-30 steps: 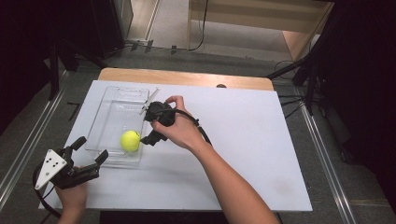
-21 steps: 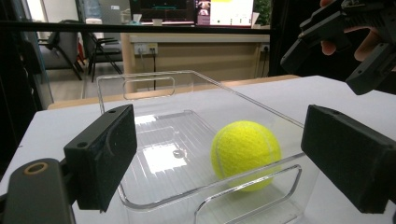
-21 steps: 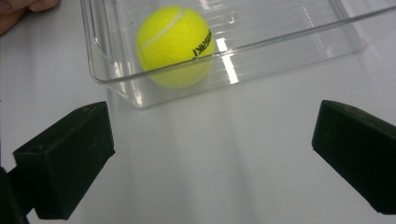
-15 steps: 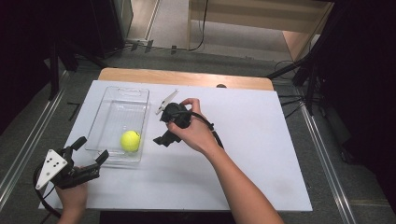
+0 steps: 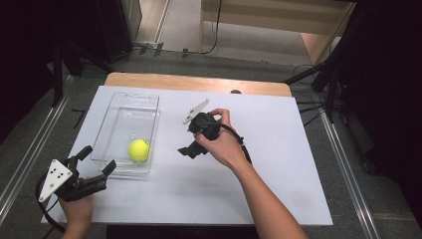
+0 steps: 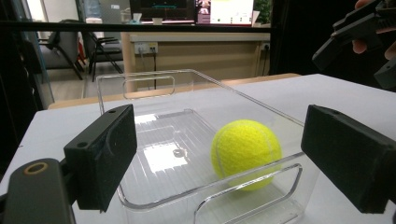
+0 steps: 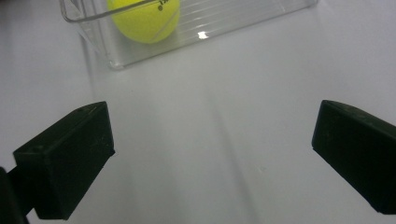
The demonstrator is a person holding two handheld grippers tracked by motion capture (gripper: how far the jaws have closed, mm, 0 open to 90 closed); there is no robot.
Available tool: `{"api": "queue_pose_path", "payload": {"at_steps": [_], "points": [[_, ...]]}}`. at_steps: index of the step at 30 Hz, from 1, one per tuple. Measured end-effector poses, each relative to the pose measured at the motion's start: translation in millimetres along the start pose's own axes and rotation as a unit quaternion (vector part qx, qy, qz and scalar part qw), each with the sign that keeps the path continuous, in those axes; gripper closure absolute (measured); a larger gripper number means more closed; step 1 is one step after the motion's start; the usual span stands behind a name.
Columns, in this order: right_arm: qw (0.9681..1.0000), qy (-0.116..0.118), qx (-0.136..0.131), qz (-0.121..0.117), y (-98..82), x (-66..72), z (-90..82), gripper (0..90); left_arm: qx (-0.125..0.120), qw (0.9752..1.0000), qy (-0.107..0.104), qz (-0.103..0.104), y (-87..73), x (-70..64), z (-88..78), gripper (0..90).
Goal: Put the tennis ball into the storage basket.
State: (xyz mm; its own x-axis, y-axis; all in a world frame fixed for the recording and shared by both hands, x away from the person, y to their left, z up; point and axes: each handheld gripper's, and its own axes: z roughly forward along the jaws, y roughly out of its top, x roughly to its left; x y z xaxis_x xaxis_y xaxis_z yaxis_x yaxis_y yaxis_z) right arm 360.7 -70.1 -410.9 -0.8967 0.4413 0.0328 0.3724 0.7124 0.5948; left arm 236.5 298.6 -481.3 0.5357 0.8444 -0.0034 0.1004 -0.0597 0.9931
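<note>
Ball (image 5: 139,150): yellow, lying in the near end of the clear tray (image 5: 110,122), left of centre in the high view. Left gripper (image 5: 94,164): lower left, fingers apart, nearer, facing the tray's near wall, which stands between. Right gripper (image 5: 191,149): centre, fingers apart, empty, right of the tray above bare counter (image 5: 278,164).

Overhead looks down; both gripper views share tray (image 6: 205,84)

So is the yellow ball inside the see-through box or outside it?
Inside. The yellow ball rests on the floor of the clear box, near its front wall, with both grippers apart from it.
</note>
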Motion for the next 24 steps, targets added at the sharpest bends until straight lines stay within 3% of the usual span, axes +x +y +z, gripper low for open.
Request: {"api": "queue_pose_path", "payload": {"at_steps": [24], "points": [[0.9987, -0.026, -0.023, 0.037, -48.8, -8.3, -27.8, 0.0, 0.004, 1.0, 0.001, 0.003, 0.0, -0.7, 0.5, 11.1]]}}
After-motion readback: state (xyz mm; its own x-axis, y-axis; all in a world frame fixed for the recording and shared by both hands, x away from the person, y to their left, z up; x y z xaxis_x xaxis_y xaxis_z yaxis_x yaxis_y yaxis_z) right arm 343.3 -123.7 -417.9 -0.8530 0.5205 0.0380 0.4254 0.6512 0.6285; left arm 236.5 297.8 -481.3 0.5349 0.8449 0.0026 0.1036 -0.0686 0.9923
